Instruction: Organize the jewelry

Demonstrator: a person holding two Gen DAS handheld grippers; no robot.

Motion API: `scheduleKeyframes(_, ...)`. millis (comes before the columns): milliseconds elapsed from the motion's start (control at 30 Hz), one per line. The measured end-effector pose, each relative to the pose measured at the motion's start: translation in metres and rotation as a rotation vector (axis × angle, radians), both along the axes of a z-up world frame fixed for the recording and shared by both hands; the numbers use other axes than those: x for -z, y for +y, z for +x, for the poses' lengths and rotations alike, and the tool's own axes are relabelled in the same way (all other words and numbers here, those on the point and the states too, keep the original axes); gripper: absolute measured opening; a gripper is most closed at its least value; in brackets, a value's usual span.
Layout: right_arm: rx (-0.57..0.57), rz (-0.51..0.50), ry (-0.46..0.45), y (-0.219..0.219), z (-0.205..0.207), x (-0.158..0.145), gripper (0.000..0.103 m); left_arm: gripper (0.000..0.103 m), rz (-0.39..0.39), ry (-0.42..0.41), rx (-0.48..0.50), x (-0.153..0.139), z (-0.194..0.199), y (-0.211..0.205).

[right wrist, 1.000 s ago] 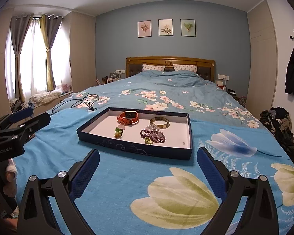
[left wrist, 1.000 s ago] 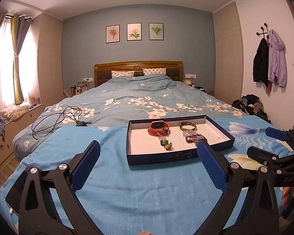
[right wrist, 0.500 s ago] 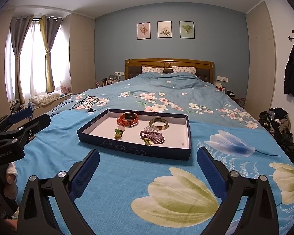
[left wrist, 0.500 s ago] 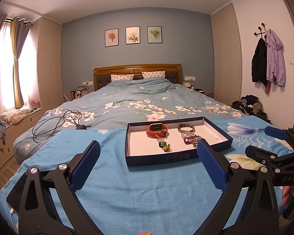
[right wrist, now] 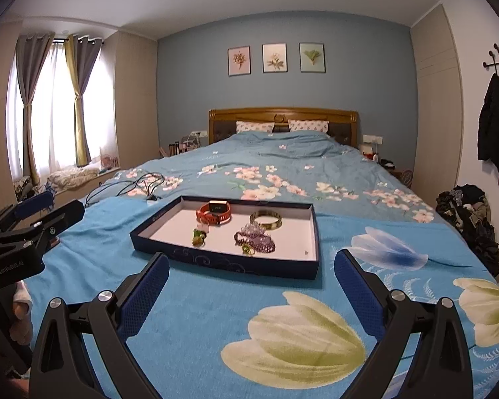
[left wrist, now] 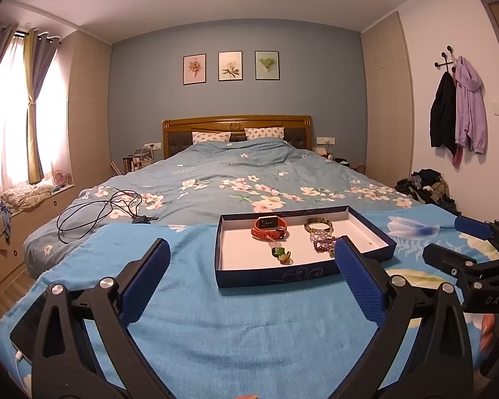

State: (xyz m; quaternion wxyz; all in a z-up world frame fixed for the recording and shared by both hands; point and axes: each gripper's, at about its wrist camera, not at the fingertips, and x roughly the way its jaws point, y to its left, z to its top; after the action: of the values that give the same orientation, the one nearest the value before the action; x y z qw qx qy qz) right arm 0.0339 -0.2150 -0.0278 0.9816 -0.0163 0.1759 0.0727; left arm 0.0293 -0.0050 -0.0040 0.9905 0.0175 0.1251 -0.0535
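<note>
A dark blue shallow box (left wrist: 269,276) (right wrist: 216,261) with a white floor lies on the blue blanket. In it are an orange smartwatch (left wrist: 269,227) (right wrist: 214,212), a gold bangle (left wrist: 318,224) (right wrist: 266,220), a purple bead bracelet (left wrist: 322,242) (right wrist: 256,240) and a small green trinket (left wrist: 281,254) (right wrist: 199,236). My left gripper (left wrist: 251,282) is open and empty, short of the box's near wall. My right gripper (right wrist: 251,286) is open and empty, also short of the box. Each gripper shows at the edge of the other's view.
A black cable (left wrist: 99,212) (right wrist: 133,183) lies coiled on the floral duvet to the left of the box. A phone (left wrist: 26,326) lies at the blanket's near left corner. Clothes are piled on the floor at the right (right wrist: 469,219).
Both cameras have tilted up a little, so the box sits lower in each view. Nothing in the box has moved and both grippers stay open.
</note>
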Motion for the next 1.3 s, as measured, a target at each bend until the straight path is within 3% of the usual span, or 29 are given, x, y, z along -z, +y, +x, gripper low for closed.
scheduleKeyframes(433,0.027,0.002,-0.05,0.0011,-0.0028,-0.0057,0.096,0.097,-0.013,-0.004,-0.009,0.0017,0.0022,-0.0005)
scheduleKeyframes(1300,0.018,0.013,-0.048,0.0056,0.0025,-0.0046,0.096,0.097,-0.019,-0.006,-0.017,0.0009,0.0059,-0.0021)
